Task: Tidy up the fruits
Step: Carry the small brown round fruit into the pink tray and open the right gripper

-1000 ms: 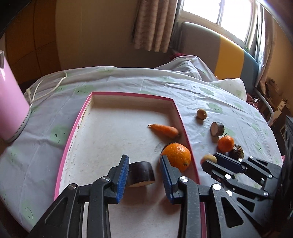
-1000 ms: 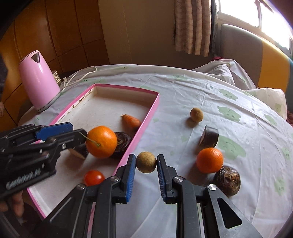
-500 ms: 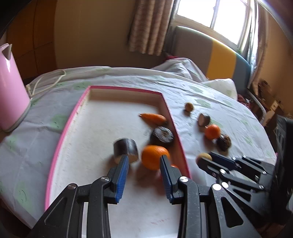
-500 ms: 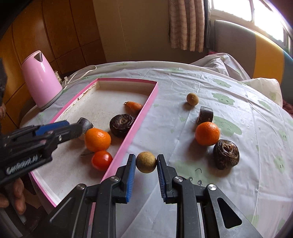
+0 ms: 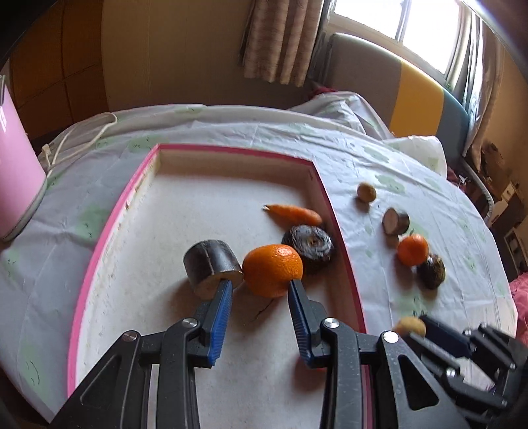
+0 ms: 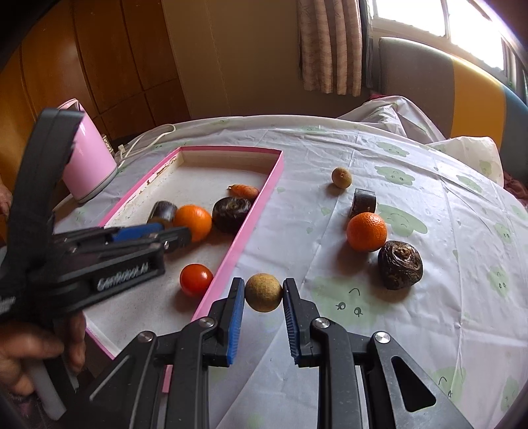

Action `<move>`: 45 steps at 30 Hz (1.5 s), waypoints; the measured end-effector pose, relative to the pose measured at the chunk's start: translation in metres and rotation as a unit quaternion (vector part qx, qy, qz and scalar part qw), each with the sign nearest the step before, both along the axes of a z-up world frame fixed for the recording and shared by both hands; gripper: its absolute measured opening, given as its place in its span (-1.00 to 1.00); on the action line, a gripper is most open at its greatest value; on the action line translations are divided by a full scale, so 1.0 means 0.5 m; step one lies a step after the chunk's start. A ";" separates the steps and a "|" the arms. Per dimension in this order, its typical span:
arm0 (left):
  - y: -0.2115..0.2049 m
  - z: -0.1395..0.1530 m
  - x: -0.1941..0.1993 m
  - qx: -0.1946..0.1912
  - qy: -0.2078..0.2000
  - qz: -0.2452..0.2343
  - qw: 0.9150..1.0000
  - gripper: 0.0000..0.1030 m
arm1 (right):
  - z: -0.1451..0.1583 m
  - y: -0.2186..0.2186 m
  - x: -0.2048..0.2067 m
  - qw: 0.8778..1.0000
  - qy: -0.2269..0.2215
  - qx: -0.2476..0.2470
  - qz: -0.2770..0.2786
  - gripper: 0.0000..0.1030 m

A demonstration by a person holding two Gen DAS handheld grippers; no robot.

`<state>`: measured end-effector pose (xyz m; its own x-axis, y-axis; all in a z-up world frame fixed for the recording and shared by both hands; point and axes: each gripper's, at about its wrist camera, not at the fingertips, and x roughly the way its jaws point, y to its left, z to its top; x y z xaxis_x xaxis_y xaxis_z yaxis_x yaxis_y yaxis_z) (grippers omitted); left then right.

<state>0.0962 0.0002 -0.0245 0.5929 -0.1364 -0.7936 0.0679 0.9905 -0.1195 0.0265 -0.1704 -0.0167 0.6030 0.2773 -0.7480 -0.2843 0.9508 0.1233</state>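
Your right tongs are clamped on a small tan round fruit, held just outside the pink tray rim. Your left tongs are spread open and empty over the tray, tips right by the orange and the dark cut chunk.

A lived-in home room: a round table under a printed plastic cloth, a pink kettle, wooden cupboards, curtains, a cushioned bench beneath a window.
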 end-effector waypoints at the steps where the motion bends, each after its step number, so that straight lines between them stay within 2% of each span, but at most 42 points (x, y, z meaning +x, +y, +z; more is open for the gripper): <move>1: 0.001 0.003 0.001 0.012 -0.008 0.002 1.000 -0.31 | 0.000 0.000 -0.001 1.000 0.000 0.000 0.000 -0.54; 9: 0.020 -0.005 -0.040 0.007 0.000 0.021 1.000 -0.31 | -0.002 0.007 -0.013 1.000 0.002 0.018 -0.006 -0.54; 24: 0.051 0.040 -0.120 -0.001 -0.031 0.032 0.999 -0.30 | 0.032 0.037 -0.053 0.999 -0.018 0.039 -0.005 -0.54; 34: 0.079 0.049 -0.148 0.001 -0.042 0.042 0.998 -0.29 | 0.030 0.068 -0.072 0.999 -0.020 0.037 0.013 -0.54; 45: 0.112 0.031 -0.150 -0.004 -0.032 0.055 0.998 -0.29 | 0.025 0.086 -0.065 0.999 -0.006 0.048 0.024 -0.54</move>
